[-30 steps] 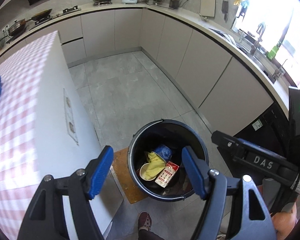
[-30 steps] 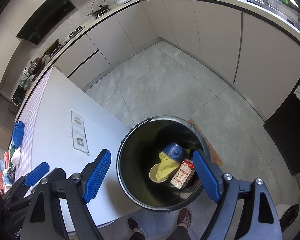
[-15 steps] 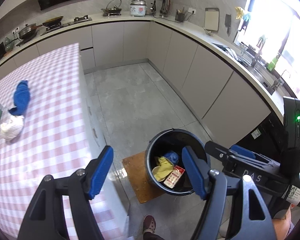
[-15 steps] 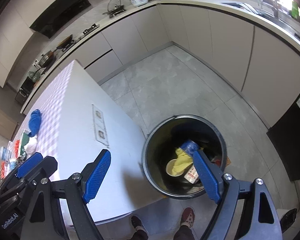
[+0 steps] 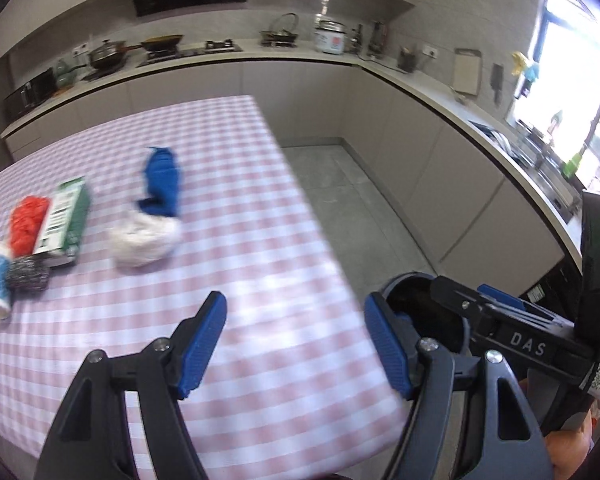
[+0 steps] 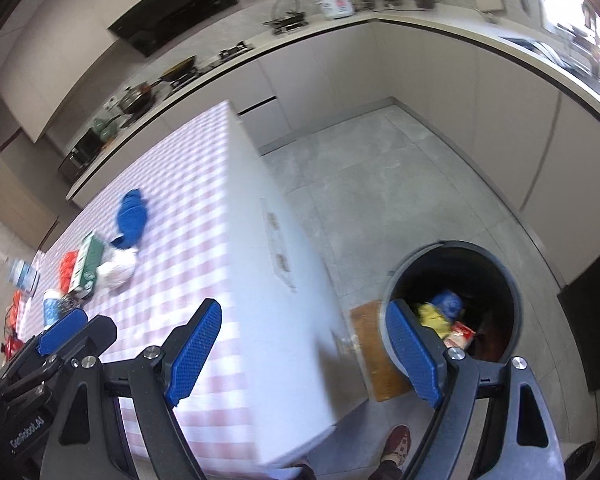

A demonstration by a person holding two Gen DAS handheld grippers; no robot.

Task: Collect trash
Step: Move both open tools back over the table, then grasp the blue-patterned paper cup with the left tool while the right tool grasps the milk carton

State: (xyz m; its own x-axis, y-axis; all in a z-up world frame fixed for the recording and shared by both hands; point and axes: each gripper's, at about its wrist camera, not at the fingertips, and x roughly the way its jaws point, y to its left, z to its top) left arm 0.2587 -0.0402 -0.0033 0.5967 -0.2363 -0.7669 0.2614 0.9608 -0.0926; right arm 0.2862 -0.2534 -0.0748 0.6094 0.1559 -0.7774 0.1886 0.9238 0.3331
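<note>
Both empty and spread wide, left tool (image 5: 296,344) and right tool (image 6: 304,350) risk nudging the white wad (image 5: 144,240) or blue cloth (image 5: 160,182) off the checked surface (image 5: 260,240), missing the bin (image 6: 452,304)

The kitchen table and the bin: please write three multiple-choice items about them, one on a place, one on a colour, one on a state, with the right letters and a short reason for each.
1. Where does the trash bin stand?
A. on the table
B. on the floor beside the table's end
C. on the counter

2. What colour is the crumpled wad lying next to the blue cloth?
A. white
B. black
C. yellow

3. How is the left gripper?
A. shut on the green box
B. shut on the blue cloth
C. open, holding nothing

Answers:
1 B: the right wrist view shows the bin down on the grey tiles, past the table edge.
2 A: the wad is white against the pink checks.
3 C: its blue pads stand apart with only tablecloth seen between them.
</note>
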